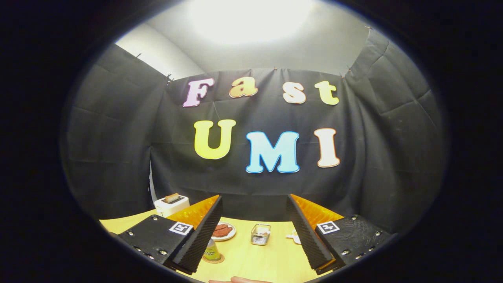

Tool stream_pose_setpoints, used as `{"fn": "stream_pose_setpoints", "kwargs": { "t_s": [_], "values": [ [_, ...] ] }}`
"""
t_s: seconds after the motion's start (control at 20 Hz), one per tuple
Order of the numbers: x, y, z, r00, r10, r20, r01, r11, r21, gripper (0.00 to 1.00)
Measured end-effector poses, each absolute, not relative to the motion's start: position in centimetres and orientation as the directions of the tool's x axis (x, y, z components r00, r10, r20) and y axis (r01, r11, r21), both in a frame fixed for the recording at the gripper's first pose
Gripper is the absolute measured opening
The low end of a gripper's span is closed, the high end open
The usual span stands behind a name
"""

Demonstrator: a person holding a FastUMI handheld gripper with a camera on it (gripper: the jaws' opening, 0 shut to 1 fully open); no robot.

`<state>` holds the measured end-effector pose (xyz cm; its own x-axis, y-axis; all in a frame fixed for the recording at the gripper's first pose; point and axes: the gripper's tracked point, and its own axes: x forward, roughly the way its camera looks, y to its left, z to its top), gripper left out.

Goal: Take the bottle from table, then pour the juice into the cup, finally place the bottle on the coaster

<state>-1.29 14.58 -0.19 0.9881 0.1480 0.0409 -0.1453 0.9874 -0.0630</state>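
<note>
Your gripper (253,232) hangs wide open in the lower middle of the frame, holding nothing, well above the pale wooden table (271,263). The small yellow-labelled bottle (211,249) already stands on the round cork coaster (214,259), low and left, partly behind your left finger. The clear glass cup (260,234) sits between the fingers, further back; its contents are too small to judge. Judging by that, the task looks finished or nearly so.
</note>
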Motion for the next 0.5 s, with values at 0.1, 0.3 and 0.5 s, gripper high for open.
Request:
{"fn": "stream_pose_setpoints", "kwargs": {
  "t_s": [0.1,0.3,0.5],
  "values": [
    [-2.5,13.2,1.7,0.99,0.126,0.068,-0.121,0.99,-0.074,0.99],
    [-3.2,11.7,1.2,0.993,0.1,0.066,-0.095,0.992,-0.08,0.99],
    [-2.4,9.7,-0.2,0.994,0.091,0.053,-0.086,0.993,-0.082,0.99]
  ]
}}
